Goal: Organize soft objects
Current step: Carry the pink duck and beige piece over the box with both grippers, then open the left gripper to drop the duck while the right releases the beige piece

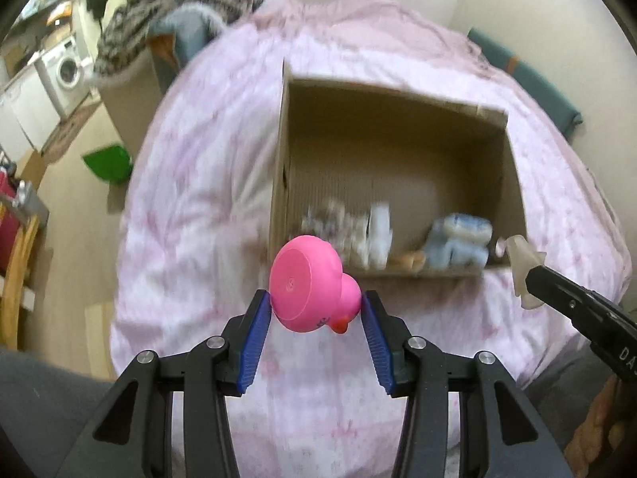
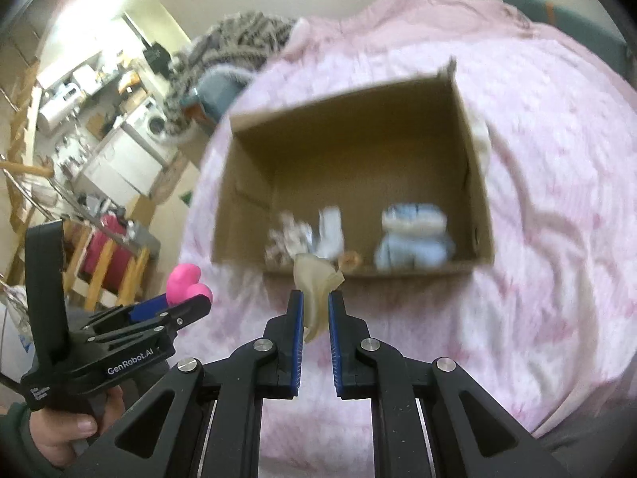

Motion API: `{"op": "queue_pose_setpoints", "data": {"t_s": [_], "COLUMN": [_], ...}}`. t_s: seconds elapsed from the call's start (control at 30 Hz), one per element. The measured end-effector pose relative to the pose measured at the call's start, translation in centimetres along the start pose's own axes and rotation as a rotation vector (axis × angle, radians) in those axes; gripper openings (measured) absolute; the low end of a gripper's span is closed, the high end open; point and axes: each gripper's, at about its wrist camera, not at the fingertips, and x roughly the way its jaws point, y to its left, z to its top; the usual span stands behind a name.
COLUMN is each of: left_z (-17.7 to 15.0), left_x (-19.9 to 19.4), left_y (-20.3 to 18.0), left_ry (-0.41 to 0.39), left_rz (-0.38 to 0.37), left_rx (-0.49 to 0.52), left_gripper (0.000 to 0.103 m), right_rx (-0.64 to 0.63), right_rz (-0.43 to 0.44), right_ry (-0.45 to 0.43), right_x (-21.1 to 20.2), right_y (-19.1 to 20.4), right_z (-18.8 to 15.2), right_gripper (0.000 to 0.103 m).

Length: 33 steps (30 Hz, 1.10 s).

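Left claw [image 1: 315, 302] grips pink duck [image 1: 308, 286], right claw [image 2: 315, 298] pinches pale rubbery toy [image 2: 316, 283], cardboard box [image 2: 473, 183] just ahead of both.

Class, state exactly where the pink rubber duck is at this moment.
In the left wrist view the pink rubber duck sits low centre, clamped between the left gripper's blue jaws, above the pink bedspread, just short of the cardboard box.

1. The cardboard box [image 2: 471, 183] opens toward both grippers; its upper interior is free.
2. On its floor, a blue bundle [image 2: 414, 235] at 1 o'clock and pale blurred items [image 2: 306, 235] at 12 block the front edge.
3. A narrow bare gap separates them.
4. The pink bedding [image 2: 557, 199] at 3 o'clock lies open.
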Motion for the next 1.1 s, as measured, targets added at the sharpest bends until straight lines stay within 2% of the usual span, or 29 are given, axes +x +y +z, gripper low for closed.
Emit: {"op": "queue_pose_setpoints", "data": {"t_s": [0.23,0.4,0.6,0.7,1.1], "left_z": [5.2,7.5,7.3,6.8,6.3], "left_x": [0.4,3.3,8.2,10.1,10.8], "left_y": [-0.5,-0.7,-1.2,-1.1,-1.3], "left_ry": [-0.072,-0.076,-0.074,-0.041,-0.021], "left_rz": [-0.002,-0.005,-0.022,-0.020,-0.070], "left_rx": [0.038,0.047,0.083,0.076,0.057], "left_gripper": [0.043,0.043,0.043,0.043,0.043], "right_rx": [-0.026,-0.030,0.015,0.022,0.049], "right_rz": [0.001,-0.019,-0.042,-0.065,-0.079], "right_ry": [-0.072,-0.077,-0.029,0.011,0.081], "right_x": [-0.1,2.1,5.9,7.6,9.7], "right_y": [-0.1,-1.0,-3.3,-3.8,-4.6], "right_z": [4.3,6.0,5.6,5.3,5.0], "right_gripper": [0.013,0.014,0.014,0.014,0.014]}}
